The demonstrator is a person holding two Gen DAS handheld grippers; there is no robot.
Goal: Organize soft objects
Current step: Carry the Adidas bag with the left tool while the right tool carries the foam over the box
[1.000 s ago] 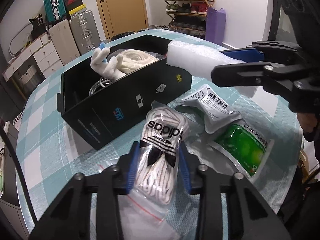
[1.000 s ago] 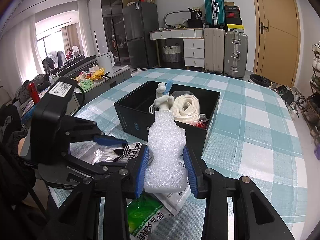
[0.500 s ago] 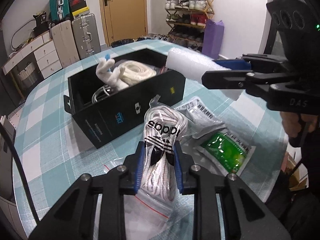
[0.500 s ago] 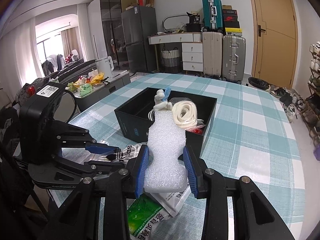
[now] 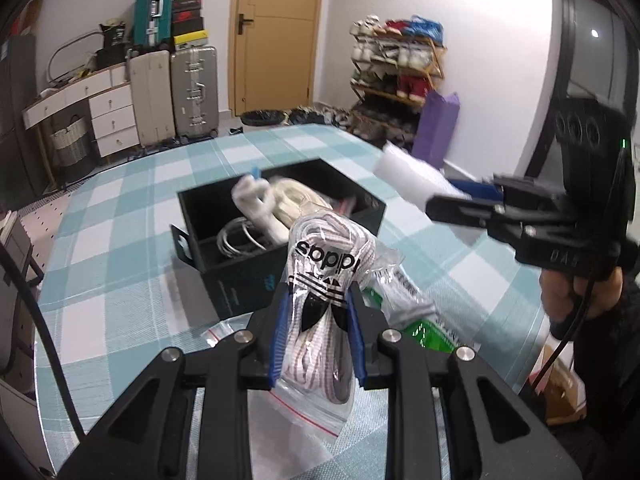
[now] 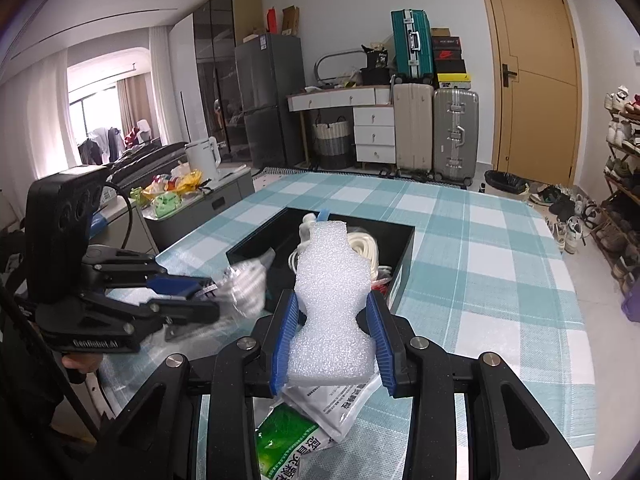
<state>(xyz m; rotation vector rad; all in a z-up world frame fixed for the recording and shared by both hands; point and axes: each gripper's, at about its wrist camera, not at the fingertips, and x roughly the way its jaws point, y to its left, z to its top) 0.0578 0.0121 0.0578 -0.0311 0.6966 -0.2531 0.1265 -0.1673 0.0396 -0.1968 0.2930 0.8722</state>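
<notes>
1. our left gripper [image 5: 318, 332] is clamped on the bag of white laces [image 5: 326, 300], a clear zip bag with the adidas mark, held up off the checked table [image 5: 120, 264] just in front of the black box [image 5: 280, 236].
2. our right gripper [image 6: 332, 340] is pinched on the white foam piece [image 6: 330, 300], which stands up between its blue pads at its narrow waist, also short of the box.
3. risk one, as we judge it: the zip bag is slick and its lower part hangs loose below the left pads, so a quick swing toward the box could let it slide out.
4. risk two: both grippers head for the same opening, and the box already holds a white cord coil [image 6: 362, 248] and a white glove [image 5: 256, 204]; two arrivals at once could collide or leave the foam perched on the rim.
5. risk three: squeezing the foam harder would crush it, while a loose hold at the waist lets it pivot.
6. the green packet [image 6: 288, 440] and the white sachet [image 6: 336, 400] lie on the table under the right gripper, not yet handled.
7. against a second ago, the laces were lying on the table between open left pads; now they are gripped and lifted, the left gripper is higher, and the foam rides higher and nearer the box.
</notes>
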